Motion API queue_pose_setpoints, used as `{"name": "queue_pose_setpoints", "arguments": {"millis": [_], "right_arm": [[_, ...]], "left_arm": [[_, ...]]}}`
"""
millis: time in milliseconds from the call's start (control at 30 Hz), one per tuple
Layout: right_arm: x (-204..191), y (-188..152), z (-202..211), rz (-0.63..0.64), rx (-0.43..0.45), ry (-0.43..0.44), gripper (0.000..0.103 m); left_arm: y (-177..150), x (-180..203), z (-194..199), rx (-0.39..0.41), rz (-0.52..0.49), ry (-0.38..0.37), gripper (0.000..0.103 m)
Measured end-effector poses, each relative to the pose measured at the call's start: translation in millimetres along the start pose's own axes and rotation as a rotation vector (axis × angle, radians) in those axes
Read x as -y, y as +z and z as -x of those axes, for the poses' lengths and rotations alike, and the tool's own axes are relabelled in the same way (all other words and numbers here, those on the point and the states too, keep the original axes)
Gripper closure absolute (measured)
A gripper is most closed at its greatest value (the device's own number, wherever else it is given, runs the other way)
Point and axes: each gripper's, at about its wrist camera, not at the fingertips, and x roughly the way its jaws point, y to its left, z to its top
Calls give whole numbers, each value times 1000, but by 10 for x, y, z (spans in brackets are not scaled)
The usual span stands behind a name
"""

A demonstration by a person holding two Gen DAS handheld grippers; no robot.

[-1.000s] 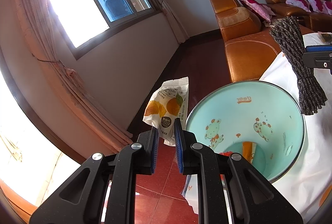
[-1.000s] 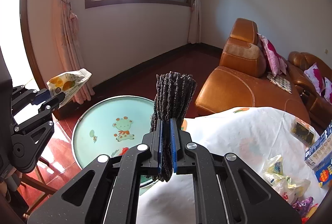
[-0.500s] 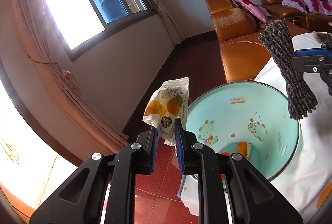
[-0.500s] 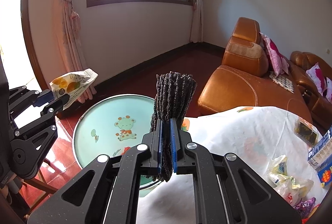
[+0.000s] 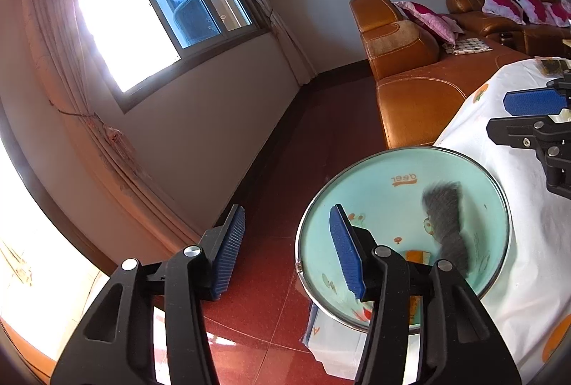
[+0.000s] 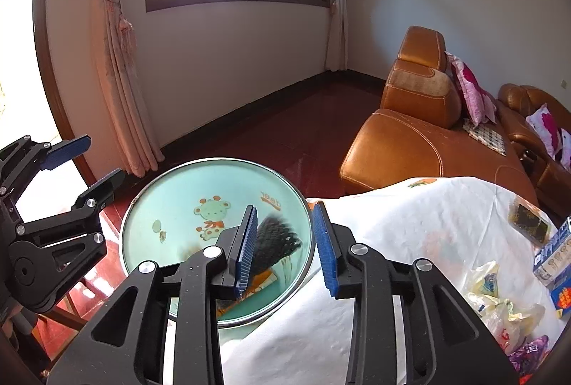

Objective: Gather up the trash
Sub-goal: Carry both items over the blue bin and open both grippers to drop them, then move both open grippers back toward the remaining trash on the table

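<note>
A light green trash bin (image 5: 385, 170) with cartoon animals stands on the red floor by the table; it also shows in the right wrist view (image 6: 171, 199). A dark grey knitted bundle (image 5: 446, 217) is inside the bin, blurred as it falls; it also shows in the right wrist view (image 6: 274, 242). My left gripper (image 5: 289, 249) is open and empty at the bin's left rim. My right gripper (image 6: 285, 245) is open and empty above the bin's right side. The snack packet is out of sight.
A table with a white cloth (image 6: 410, 224) holds wrappers (image 6: 499, 299), a dark packet (image 6: 530, 224) and a blue box (image 6: 553, 249) at the right. An orange leather sofa (image 6: 410, 135) stands behind. Curtains and a wall lie to the left.
Both grippers opened. The left let go of the orange snack packet, now out of sight. The right let go of the grey knitted bundle, which dropped into the bin.
</note>
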Motion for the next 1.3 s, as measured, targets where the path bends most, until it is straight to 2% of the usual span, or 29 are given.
{"name": "queue_pose_setpoints", "arguments": {"millis": [133,500,700,833,1100,1300], "right_arm": [[19,-12,-1,-10,0,-7,68],[85,-94,63,-53,-5,-20,63],[247,-203,359,-101,8,-46,60],[439,-339,653,-153,23,-76,59],[949,-931,1546,-275,64,-192,52],[1422,-1588,2041,-399,30,-336,52]], "left_arm": [[-1,8,-17,-5,0,4,49],[-10,74,21,-8,-7,-11,48],[-29,231,103,-3,-22,-52,46],[-57,437,224,7,-47,-114,44],[-81,905,663,48,-94,-269,42],[-57,1257,1009,94,-135,-355,39]]}}
